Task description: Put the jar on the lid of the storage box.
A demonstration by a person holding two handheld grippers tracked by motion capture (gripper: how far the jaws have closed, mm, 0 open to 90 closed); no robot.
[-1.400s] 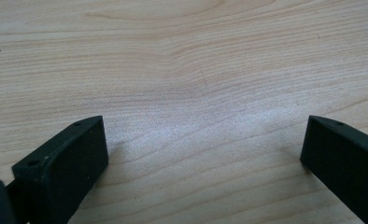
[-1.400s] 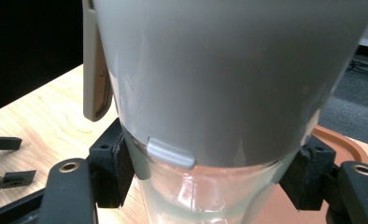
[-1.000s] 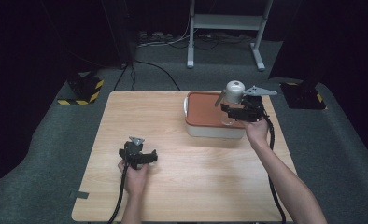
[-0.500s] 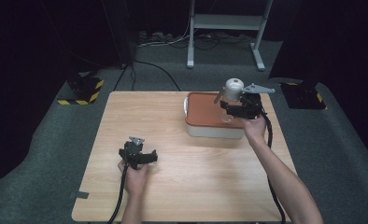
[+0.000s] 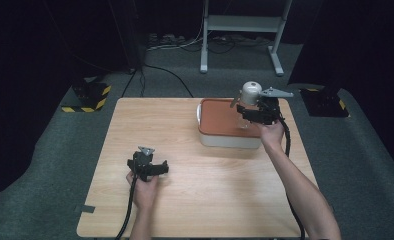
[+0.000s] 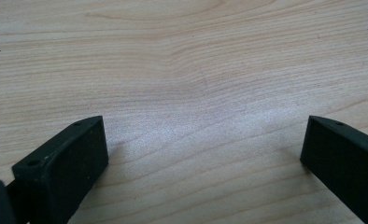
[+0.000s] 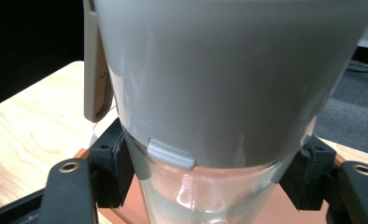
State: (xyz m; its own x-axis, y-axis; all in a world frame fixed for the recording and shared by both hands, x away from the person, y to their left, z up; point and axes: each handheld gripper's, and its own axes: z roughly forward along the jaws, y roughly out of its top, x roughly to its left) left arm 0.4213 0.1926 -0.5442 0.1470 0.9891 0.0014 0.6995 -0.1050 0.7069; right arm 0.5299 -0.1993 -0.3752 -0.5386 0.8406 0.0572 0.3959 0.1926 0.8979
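Fingers of left gripper (image 5: 161, 169) stood spread, empty, resting idle on table (image 5: 185, 210). Farther off, right gripper (image 5: 245, 113) pinched clear-bodied, grey-lidded bottle (image 5: 250, 95) upright over orange-lidded box (image 5: 220, 120), seemingly just above lid for set-down.

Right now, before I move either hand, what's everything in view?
Bottle: one, clear body with grey-white cap, held upright above the box lid.
Box: one, white with red-brown lid, right rear of table.
Table: one, light wood, centre.
Stand: one, grey metal, on the floor behind the table.
Floor blocks: two, black, the left with yellow stripes, either side of the table.
Floor cables: several, black, behind the table.
Left gripper: jaws open, on bare table.
Right gripper: jaws closed on the bottle under its cap.
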